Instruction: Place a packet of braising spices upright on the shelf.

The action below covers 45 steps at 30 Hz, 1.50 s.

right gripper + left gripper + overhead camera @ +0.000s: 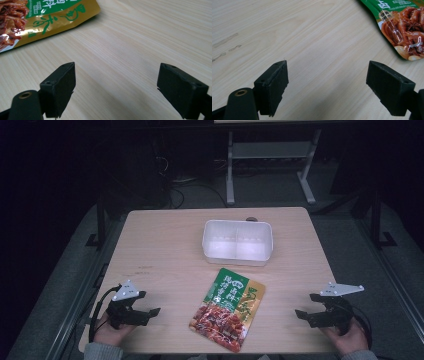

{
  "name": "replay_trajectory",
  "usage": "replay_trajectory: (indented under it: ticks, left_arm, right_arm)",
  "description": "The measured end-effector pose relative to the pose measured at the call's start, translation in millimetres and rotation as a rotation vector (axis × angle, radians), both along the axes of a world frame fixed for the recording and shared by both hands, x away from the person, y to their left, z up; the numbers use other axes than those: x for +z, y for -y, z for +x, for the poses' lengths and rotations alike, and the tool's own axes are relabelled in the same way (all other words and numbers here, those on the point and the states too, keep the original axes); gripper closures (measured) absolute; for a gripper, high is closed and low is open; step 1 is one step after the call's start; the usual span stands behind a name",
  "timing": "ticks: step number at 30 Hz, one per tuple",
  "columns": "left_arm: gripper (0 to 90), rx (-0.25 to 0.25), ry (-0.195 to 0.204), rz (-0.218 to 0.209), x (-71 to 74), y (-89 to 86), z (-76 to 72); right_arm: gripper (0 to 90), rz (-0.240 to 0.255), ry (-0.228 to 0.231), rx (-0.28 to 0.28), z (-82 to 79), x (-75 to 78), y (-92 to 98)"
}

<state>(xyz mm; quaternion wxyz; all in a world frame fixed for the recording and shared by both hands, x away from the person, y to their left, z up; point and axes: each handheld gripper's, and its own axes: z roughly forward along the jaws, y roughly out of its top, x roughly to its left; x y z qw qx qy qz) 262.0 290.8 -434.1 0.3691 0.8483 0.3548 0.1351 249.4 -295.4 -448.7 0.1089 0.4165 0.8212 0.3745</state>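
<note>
A: High view first, near edge: the person's left hand (pixel 107 330) holds the left gripper (pixel 150 312) low over the wooden table (pixel 160 245), and the right hand (pixel 345 335) holds the right gripper (pixel 302 314) at the opposite near corner. Both point inward, toward the middle.

B: And the jaws?

A: Spread wide on both. In the left gripper view the left gripper (pixel 327 85) has bare table (pixel 312 37) between its two black jaws, nothing held. The right gripper (pixel 116 87) in the right gripper view reads the same way, jaws well apart over plain wood (pixel 150 37).

B: What lies between the two?

A: A food pouch (pixel 228 308), green and gold with a picture of reddish-brown meat, flat on the table near the front edge and slightly tilted. It sits well apart from either gripper. Its lower corner shows at the top right of the left gripper view (pixel 402 27), and its gold edge at the top left of the right gripper view (pixel 50 17).

B: Farther back?

A: A white rectangular container (pixel 237 241) with two compartments, just beyond the pouch, not touching it. Behind the table stands a white metal frame (pixel 270 160) on a dark floor.
</note>
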Motion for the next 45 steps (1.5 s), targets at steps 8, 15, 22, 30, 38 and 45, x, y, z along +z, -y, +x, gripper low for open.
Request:
replay_trajectory:
  ticks: [8,15,22,30,38,45]
  left_arm:
    - [24.5,-0.045,0.003,-0.008,2.6,13.1,-2.5]
    - [32.5,-0.112,-0.014,-0.009,2.5,30.3,-4.2]
    - [41.7,-0.185,-0.031,-0.012,3.4,50.2,-5.4]
    - [51.2,-0.245,-0.043,-0.005,3.7,69.9,-6.1]
    - [69.4,-0.320,-0.067,0.000,6.1,86.9,-10.3]
    - [81.1,-0.356,-0.082,0.037,7.5,103.1,-7.5]
  right_arm:
    - [14.9,-0.003,0.011,0.026,1.1,1.2,-5.0]
    - [15.2,0.005,0.020,0.044,5.1,4.3,-10.2]
    - [15.3,0.004,0.034,0.055,15.1,11.9,-18.5]
    - [15.4,-0.024,0.040,0.086,26.3,18.7,-37.9]
    - [17.5,-0.030,0.028,0.090,38.5,27.7,-44.4]
    - [20.7,-0.032,0.000,0.120,52.5,35.7,-56.9]
